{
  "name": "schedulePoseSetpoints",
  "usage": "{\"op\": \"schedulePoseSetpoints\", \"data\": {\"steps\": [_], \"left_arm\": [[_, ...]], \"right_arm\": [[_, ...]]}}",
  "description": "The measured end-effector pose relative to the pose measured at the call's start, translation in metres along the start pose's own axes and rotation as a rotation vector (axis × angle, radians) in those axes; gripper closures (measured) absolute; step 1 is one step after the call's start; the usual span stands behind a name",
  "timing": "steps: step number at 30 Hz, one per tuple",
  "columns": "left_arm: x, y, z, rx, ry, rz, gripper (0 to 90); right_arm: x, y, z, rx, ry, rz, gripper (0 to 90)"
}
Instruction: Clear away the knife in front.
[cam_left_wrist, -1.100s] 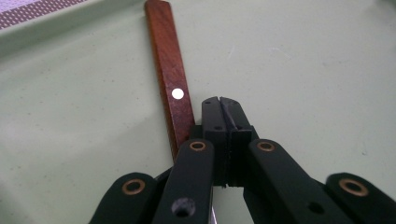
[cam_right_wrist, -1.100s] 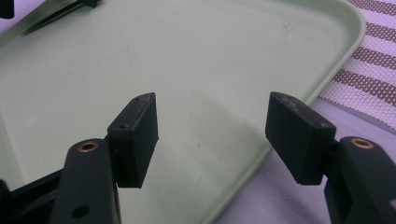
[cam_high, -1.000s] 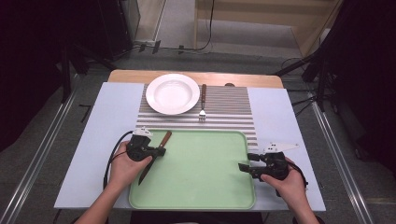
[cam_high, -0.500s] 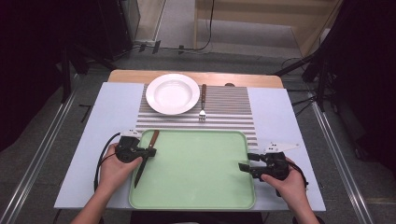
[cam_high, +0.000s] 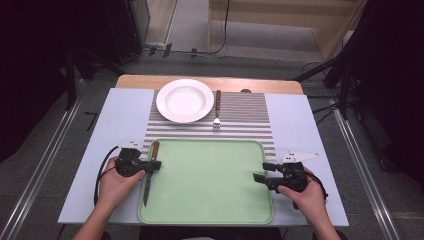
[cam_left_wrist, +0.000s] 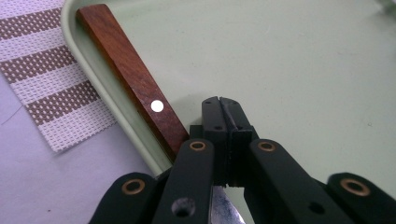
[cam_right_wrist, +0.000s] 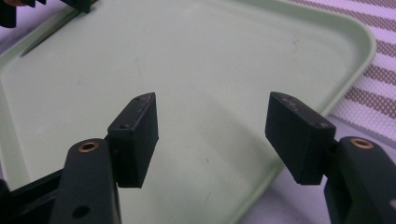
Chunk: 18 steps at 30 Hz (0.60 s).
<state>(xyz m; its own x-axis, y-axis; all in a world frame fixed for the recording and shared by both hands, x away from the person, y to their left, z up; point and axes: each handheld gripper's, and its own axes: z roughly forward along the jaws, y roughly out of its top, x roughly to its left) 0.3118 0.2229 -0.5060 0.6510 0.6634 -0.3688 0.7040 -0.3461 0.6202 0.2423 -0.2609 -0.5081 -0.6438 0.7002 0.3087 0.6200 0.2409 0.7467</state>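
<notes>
The knife (cam_high: 149, 172) lay along the left edge of the green tray (cam_high: 210, 210), its wooden handle (cam_left_wrist: 135, 84) pointing away from the person and resting against the tray's raised rim, its blade toward the near edge. In the left gripper view the handle ran up the inside of the rim, with a pale rivet showing on the wood, and a sliver of blade showed beneath the jaws. The left tool (cam_high: 154, 165) sat over the knife near where handle met blade, its jaws pressed together; whether they pinched the blade or merely closed above it could not be told. The left hand (cam_high: 116, 182) rested on the bench (cam_high: 112, 120) just beside the tray.

At the tray's right edge the right tool (cam_high: 258, 172) pointed inward over the tray floor, held in the right hand (cam_high: 307, 192). In the right gripper view its jaws stood wide apart with nothing between them, above bare green tray.

Beyond the tray lay a striped placemat (cam_high: 245, 112), carrying a white plate (cam_high: 184, 100) and, just to its right, a fork (cam_high: 217, 110) with a wooden handle, tines toward the tray.
</notes>
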Motion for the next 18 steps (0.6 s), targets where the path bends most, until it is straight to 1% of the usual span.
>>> {"op": "schedulePoseSetpoints", "data": {"steps": [1, 2, 3, 4, 5, 6, 8, 10, 12, 13, 15, 16, 18], "left_arm": [[-0.001, 0.0, 0.0, -0.005, -0.012, -0.001, 76.5], [-0.003, 0.001, -0.001, -0.012, -0.01, 0.013, 71.3], [-0.005, 0.002, -0.001, -0.017, -0.016, 0.01, 64.7], [-0.007, 0.003, -0.002, -0.024, -0.019, 0.009, 57.2], [-0.009, 0.004, -0.003, -0.039, -0.021, 0.016, 51.0], [-0.012, 0.005, -0.004, -0.051, -0.027, 0.031, 47.8], [-0.016, 0.007, -0.008, -0.077, -0.049, 0.045, 43.8], [-0.019, 0.009, -0.011, -0.085, -0.062, 0.058, 41.0], [-0.021, 0.009, -0.012, -0.084, -0.063, 0.065, 39.5], [-0.022, 0.009, -0.013, -0.085, -0.068, 0.066, 39.5], [-0.022, 0.01, -0.013, -0.084, -0.072, 0.062, 39.5], [-0.022, 0.01, -0.013, -0.084, -0.074, 0.06, 39.5], [-0.025, 0.009, -0.013, -0.084, -0.074, 0.067, 39.5]], "right_arm": [[0.001, 0.001, 0.0, -0.015, 0.004, 0.002, 33.9], [0.001, 0.003, 0.0, -0.036, 0.016, 0.008, 33.9], [0.002, 0.004, 0.001, -0.049, 0.024, 0.023, 33.8], [0.003, 0.006, 0.001, -0.049, 0.025, 0.031, 33.8], [0.003, 0.007, 0.002, -0.045, 0.019, 0.027, 33.9], [0.002, 0.009, 0.003, -0.047, 0.011, 0.018, 33.9], [0.002, 0.013, 0.005, -0.046, 0.009, 0.022, 33.9], [0.003, 0.018, 0.007, -0.042, 0.009, 0.015, 33.8], [0.003, 0.023, 0.011, -0.036, 0.015, 0.014, 33.8], [0.003, 0.025, 0.013, -0.035, 0.019, 0.018, 33.8], [0.001, 0.03, 0.017, -0.046, 0.037, 0.047, 33.8], [0.0, 0.033, 0.018, -0.048, 0.039, 0.053, 33.8], [-0.002, 0.039, 0.022, -0.035, 0.02, 0.03, 33.8]]}}
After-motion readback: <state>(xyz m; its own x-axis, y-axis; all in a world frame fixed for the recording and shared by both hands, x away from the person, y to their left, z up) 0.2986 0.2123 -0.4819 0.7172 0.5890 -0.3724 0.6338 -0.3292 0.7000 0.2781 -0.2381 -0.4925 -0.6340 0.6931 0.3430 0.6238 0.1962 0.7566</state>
